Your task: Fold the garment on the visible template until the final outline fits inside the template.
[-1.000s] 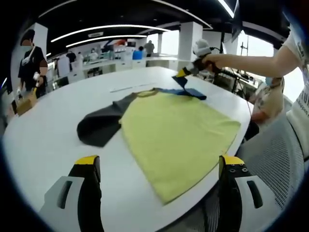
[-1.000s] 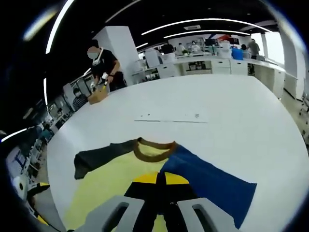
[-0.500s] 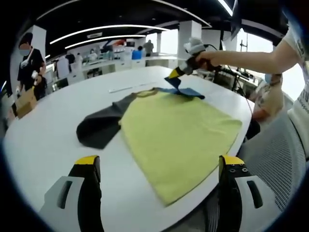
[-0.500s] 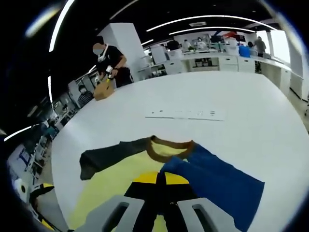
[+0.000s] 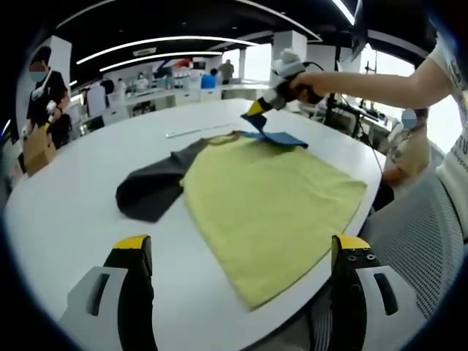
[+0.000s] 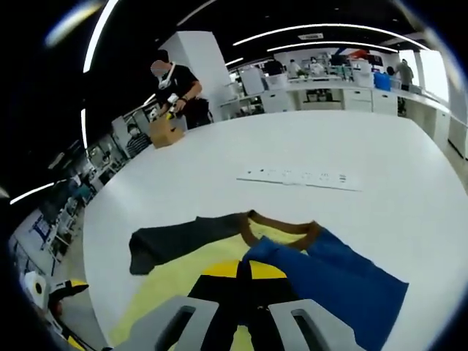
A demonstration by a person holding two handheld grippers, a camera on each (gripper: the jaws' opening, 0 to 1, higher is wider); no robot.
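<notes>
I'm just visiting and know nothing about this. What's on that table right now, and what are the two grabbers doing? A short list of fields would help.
surface: round white table
garment: shirt, yellow body, lying flat
sleeves: one dark grey, one blue
collar: brown
right gripper: shut on the blue sleeve, lifting it
left gripper: open, holding nothing, near the shirt's hem
also on table: long white strip beyond the shirt
background: person with a brown box

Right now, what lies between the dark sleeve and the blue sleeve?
The brown-trimmed collar and yellow shirt body lie between them, in the right gripper view.
</notes>
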